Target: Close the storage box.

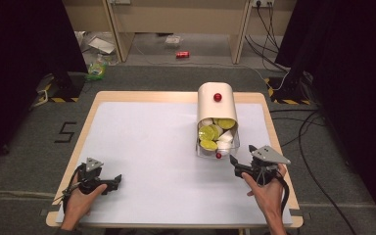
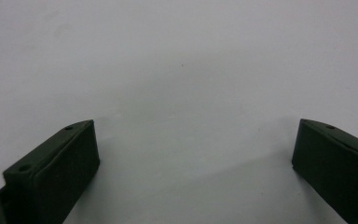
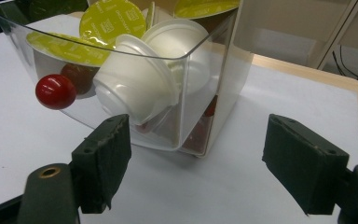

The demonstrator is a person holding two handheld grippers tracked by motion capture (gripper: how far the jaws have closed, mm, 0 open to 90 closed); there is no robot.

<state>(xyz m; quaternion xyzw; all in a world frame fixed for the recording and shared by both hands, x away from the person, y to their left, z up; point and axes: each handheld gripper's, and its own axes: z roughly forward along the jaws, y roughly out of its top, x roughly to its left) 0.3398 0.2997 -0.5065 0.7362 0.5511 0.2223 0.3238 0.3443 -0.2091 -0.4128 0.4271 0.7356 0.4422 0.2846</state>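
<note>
1. Left gripper rests on the white table mat near the front left corner, its jaws spread wide with nothing but bare mat between them in the left gripper view; it lies well apart from the work and is best left parked there.
2. Right of centre stands the capsule dispenser: a cream curved cover behind, and in front of it a clear plastic drawer pulled open and heaped with coffee capsules, white cups with lime-green foil lids; a red ball knob sticks out of the drawer's front wall.
3. Right gripper hovers just in front of the drawer's near corner, jaws spread and pinching nothing; the knob sits to the left of the left jaw, not between the pads.
4. As I judge it, the knob is the handle to take; shift the gripper leftward until the knob is centred between the pads, then close gently; the ball is round and glossy, so an off-centre pinch could slip.
</note>
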